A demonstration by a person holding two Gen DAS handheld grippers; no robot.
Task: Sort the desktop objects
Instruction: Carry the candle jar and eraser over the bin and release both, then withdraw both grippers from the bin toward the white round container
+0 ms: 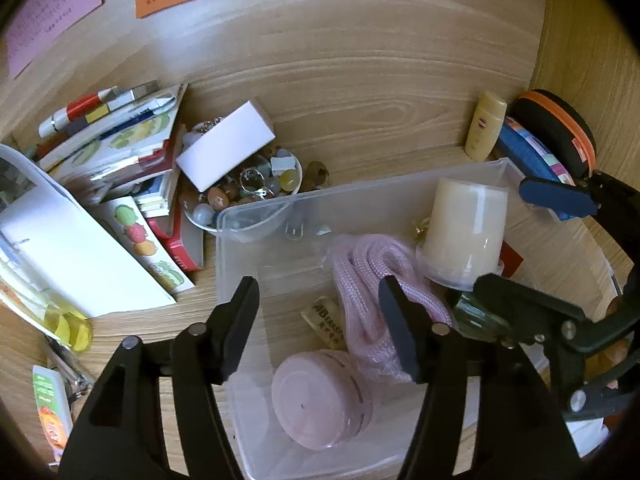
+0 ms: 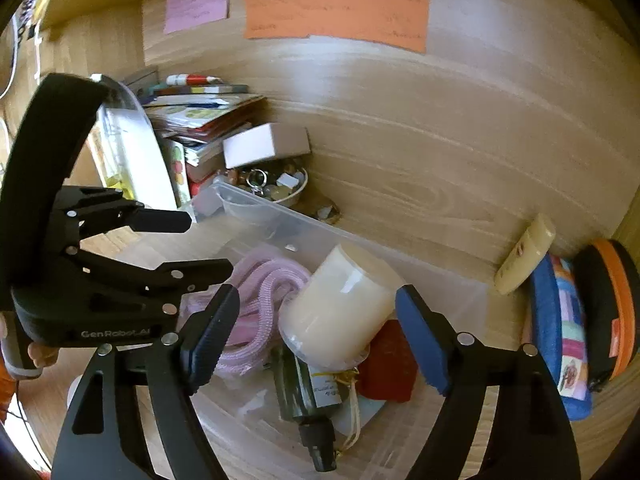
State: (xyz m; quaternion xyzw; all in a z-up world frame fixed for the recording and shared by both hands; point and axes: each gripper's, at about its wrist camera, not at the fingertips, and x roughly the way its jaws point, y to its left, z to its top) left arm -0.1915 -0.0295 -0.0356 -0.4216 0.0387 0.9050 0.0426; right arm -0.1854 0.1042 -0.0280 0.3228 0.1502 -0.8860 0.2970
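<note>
A clear plastic bin (image 1: 224, 240) on the wooden desk holds a pink round container (image 1: 320, 396), a coiled pink rope (image 1: 368, 276), an eraser (image 1: 326, 320), a cream jar (image 1: 464, 228) and a dark green bottle (image 1: 476, 316). My left gripper (image 1: 320, 300) hangs open over the bin, above the pink container, with nothing between its pads. My right gripper (image 2: 318, 300) is open around the cream jar (image 2: 340, 300), which leans tilted on the green bottle (image 2: 308, 392); the pads stand off its sides. The left gripper (image 2: 208, 244) shows beside the pink rope (image 2: 264, 292).
Left of the bin lie a stack of books and papers (image 1: 132, 148) and a white box (image 1: 224, 148) on a bowl of trinkets (image 1: 256, 188). At the back right stand a lotion bottle (image 1: 484, 128), a blue pouch (image 1: 528, 152) and a black-orange case (image 1: 560, 132). A red object (image 2: 388, 364) lies under the jar.
</note>
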